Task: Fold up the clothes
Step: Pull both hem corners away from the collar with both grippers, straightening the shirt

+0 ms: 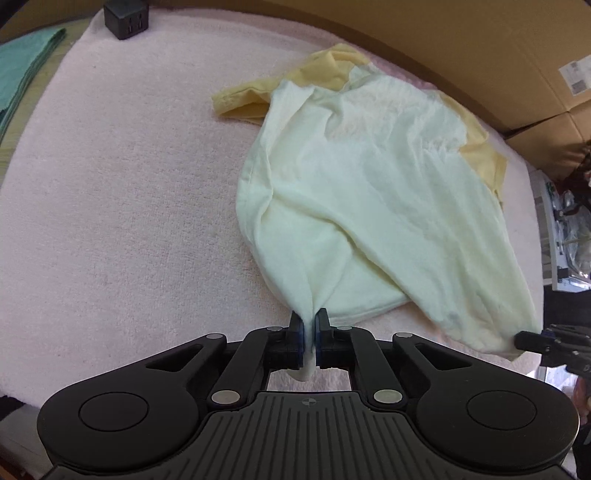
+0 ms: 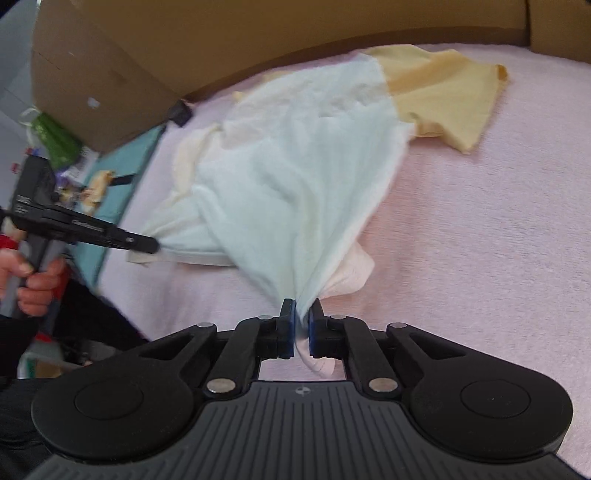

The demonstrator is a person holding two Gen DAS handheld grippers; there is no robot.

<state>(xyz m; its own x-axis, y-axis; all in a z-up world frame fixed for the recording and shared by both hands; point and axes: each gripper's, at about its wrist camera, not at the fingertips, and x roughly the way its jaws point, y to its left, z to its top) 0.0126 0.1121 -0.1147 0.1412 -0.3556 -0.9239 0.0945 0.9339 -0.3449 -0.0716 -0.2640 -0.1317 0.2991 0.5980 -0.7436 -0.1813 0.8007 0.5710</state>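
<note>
A pale cream T-shirt (image 1: 369,177) with yellow sleeves lies crumpled on a pink towel-covered surface (image 1: 110,221). My left gripper (image 1: 308,325) is shut on a bunched corner of the shirt's hem, and the cloth pulls up tight into its pads. In the right wrist view the same shirt (image 2: 295,166) fans out from my right gripper (image 2: 302,314), which is shut on the other hem corner. The left gripper (image 2: 147,243) shows there at the far left, held by a hand (image 2: 37,284). The right gripper's tip (image 1: 532,341) shows at the right edge of the left wrist view.
Cardboard boxes (image 1: 480,55) stand along the far edge of the surface. A black cube-shaped device (image 1: 127,18) sits at the far left corner. Folded teal cloth (image 1: 26,70) lies beyond the pink towel's left edge. Cluttered items (image 2: 55,147) sit off the side.
</note>
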